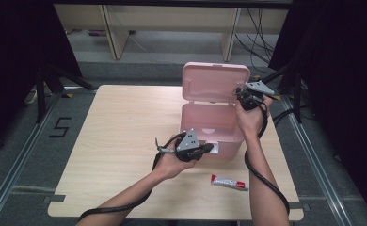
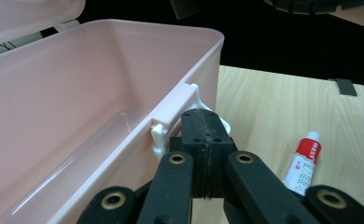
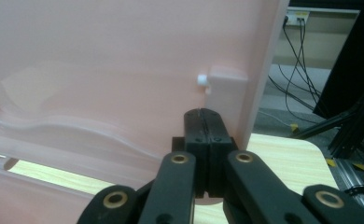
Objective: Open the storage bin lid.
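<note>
Looking down and forward from above the near side of the wooden table (image 1: 125, 141), far enough to take in the whole pink box (image 1: 211, 127). Riding close at that box's front wall (image 2: 77, 116), aimed along it, toothpaste tube (image 2: 304, 161) beside. Pressed near the raised lid (image 3: 124, 70), facing its inside. Shared throughout: the box.

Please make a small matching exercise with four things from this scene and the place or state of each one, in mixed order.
Things:
1. lid
2. box
3. tube
4. left gripper

States or places:
a. lying flat on the table near its front edge
b. shut, at the front wall of the box
c. standing upright, open
d. empty inside

Pairs: 1-c, 2-d, 3-a, 4-b
</note>
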Demonstrator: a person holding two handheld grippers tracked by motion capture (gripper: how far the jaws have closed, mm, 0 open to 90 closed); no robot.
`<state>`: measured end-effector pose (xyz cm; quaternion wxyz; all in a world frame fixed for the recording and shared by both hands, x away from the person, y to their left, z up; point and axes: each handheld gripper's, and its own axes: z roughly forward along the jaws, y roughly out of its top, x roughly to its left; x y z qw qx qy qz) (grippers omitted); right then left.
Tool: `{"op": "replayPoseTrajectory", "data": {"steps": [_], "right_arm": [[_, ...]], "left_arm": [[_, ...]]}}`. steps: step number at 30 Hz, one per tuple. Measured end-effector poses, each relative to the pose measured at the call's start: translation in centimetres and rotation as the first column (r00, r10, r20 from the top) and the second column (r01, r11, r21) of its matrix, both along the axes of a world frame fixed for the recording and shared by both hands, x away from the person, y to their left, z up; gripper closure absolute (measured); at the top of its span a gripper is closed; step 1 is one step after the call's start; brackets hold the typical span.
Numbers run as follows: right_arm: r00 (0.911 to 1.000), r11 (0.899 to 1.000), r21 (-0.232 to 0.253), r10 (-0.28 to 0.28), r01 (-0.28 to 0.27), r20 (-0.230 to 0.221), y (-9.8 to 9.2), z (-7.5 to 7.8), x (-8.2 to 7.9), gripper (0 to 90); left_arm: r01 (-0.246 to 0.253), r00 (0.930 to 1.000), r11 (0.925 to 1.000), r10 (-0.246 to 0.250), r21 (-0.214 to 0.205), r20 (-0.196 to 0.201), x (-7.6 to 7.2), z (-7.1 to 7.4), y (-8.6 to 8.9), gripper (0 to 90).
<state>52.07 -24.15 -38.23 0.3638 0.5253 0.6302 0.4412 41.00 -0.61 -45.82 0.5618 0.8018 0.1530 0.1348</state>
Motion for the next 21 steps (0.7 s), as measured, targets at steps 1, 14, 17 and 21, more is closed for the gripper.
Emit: {"op": "replayPoseTrajectory", "data": {"steps": [1,14,17,21], "right_arm": [[1.0,1.0,-0.015,0.007,-0.007,0.003,-0.1,-0.1,0.1,90.0],[0.9984,1.0,-0.013,0.004,-0.005,-0.057,-0.3,-1.1,1.1,90.0],[0.9973,1.0,-0.024,0.009,-0.011,-0.072,-0.3,-1.1,1.2,90.0],[0.9951,1.0,0.01,-0.004,0.005,-0.099,-0.2,-1.2,1.0,90.0]], "left_arm": [[-0.001,1.0,1.0,0.001,0.0,0.0,0.0,0.0,0.0,89.7],[0.0,1.0,1.0,0.0,0.002,-0.003,0.0,0.0,0.0,89.7],[0.0,1.0,1.0,0.0,0.003,-0.003,0.0,0.0,0.0,89.7],[0.0,1.0,1.0,0.0,0.003,-0.003,0.0,0.0,0.0,89.7]]}}
